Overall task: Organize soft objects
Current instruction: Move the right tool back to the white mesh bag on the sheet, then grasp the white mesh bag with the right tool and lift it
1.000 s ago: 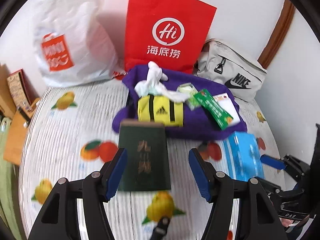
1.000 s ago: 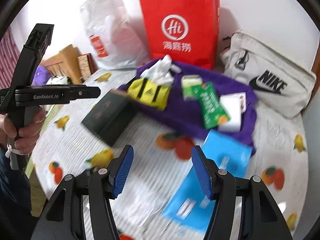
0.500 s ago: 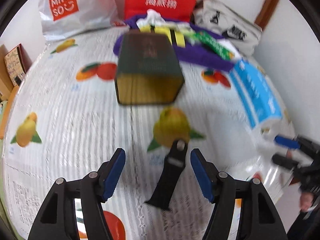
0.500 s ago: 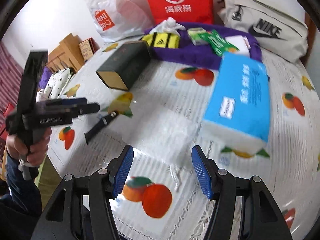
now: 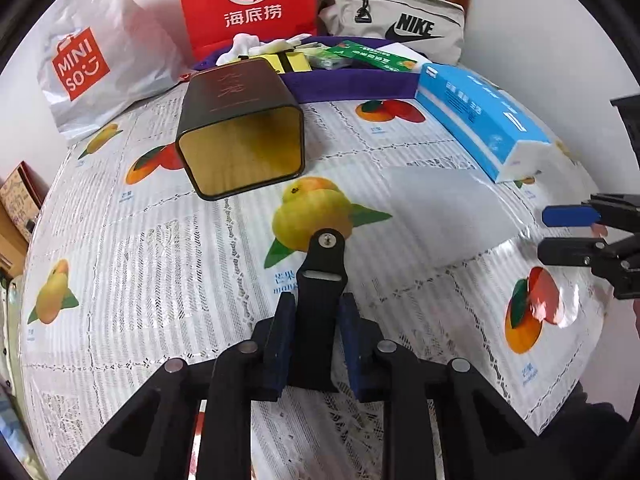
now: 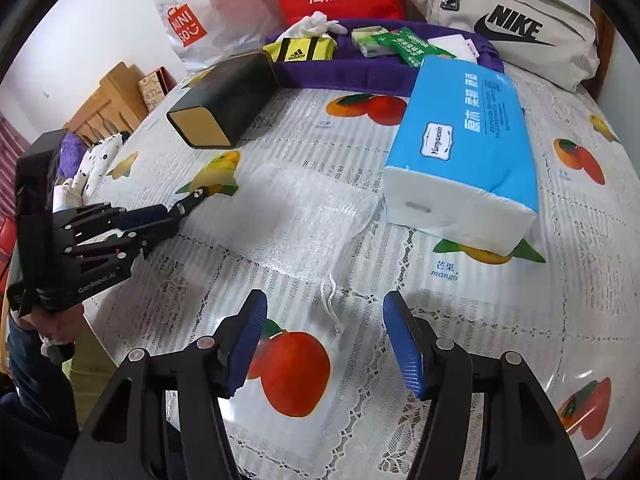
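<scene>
The table cover (image 6: 520, 320) looks like glossy clear plastic over white lace with printed fruit, lots of glare on it. The dark tin (image 5: 240, 120) is matt outside and shiny gold metal inside. The blue tissue pack (image 6: 460, 152) is in smooth, slightly shiny plastic wrap. The mesh pouch (image 6: 304, 216) is sheer white fabric with a thin cord. The black strap (image 5: 320, 300) seems matt, rubbery, with 1 metal stud. The purple cloth (image 6: 360, 76) looks soft and fuzzy; the red bag (image 5: 248, 0) is matt paper.
</scene>
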